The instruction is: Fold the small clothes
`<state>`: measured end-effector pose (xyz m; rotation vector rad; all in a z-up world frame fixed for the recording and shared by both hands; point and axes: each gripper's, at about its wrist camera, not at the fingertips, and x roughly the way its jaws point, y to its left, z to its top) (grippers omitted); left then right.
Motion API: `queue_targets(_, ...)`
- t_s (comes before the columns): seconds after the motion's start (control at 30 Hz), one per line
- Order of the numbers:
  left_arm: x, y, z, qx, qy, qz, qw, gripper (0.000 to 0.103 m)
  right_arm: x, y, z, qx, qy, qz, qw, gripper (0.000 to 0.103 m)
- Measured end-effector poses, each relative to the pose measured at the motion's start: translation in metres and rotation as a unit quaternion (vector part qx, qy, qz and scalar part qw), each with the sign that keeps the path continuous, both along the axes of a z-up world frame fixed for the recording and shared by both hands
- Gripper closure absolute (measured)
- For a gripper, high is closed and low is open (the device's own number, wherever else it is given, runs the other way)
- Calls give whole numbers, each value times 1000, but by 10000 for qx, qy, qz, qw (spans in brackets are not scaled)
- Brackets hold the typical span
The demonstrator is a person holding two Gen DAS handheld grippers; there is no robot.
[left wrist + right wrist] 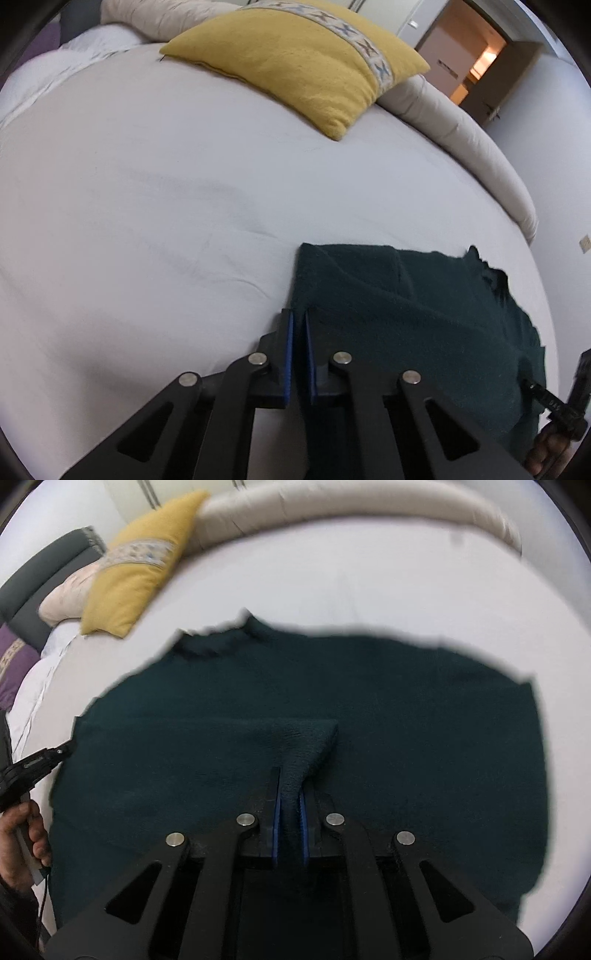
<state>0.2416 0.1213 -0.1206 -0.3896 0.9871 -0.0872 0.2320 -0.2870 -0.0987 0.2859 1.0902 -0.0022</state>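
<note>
Garment (332, 686) flat on bed (147, 184); pillow (295, 59) beyond, at bolster (461, 136).

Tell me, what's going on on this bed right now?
A person is folding a dark green sweater spread on a white bed, with a two-finger gripper in each hand. The right gripper is shut on a pinched-up fold of the sweater. The left gripper is shut on the sweater's edge. A yellow cushion lies further up the bed.

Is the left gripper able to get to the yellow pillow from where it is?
Probably yes: only bare sheet lies between the left gripper and yellow pillow, but it is shut on the green garment.
</note>
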Motion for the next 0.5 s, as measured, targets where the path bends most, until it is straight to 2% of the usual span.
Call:
queue_targets(0.07, -2, -1, 4, 57, -9, -75, 10000, 94, -2, -6, 1, 207, -43, -76, 9997, 97)
queue_targets(0.13, -6, 3, 10, -55, 9, -58, 10000, 93, -3, -1, 7, 67, -48, 53, 10000, 95)
queue_targets(0.23, -26, 2, 27, 42, -117, -61, 9999, 88, -11, -1, 20, 134, -164, 55, 9998, 85)
queue_targets(0.27, -32, 0, 30, 60, -145, -106, 9998, 78, -14, -4, 24, 236, -224, 15, 9995, 70)
queue_targets(0.3, -37, -1, 32, 79, -165, -135, 9997, 69, -18, -7, 27, 349, -278, -46, 9990, 51)
queue_targets(0.33, -45, -5, 33, 153, -145, -172, 9996, 51, -24, -11, 30, 488, -355, -153, 9981, 48)
queue_targets(0.37, -48, -7, 32, 197, -108, -217, 9995, 46, -27, -9, 33, 529, -392, -166, 9977, 48)
queue_targets(0.43, -55, -13, 24, 210, 18, -323, 9993, 46, -33, -1, 33, 441, -344, 82, 9984, 48)
queue_targets(0.47, -56, -16, 20, 248, 69, -385, 9989, 57, -34, 5, 31, 286, -263, 205, 9990, 51)
queue_targets(0.5, -58, -22, 15, 390, 126, -513, 9978, 67, -33, 14, 27, -16, -113, 384, 9992, 60)
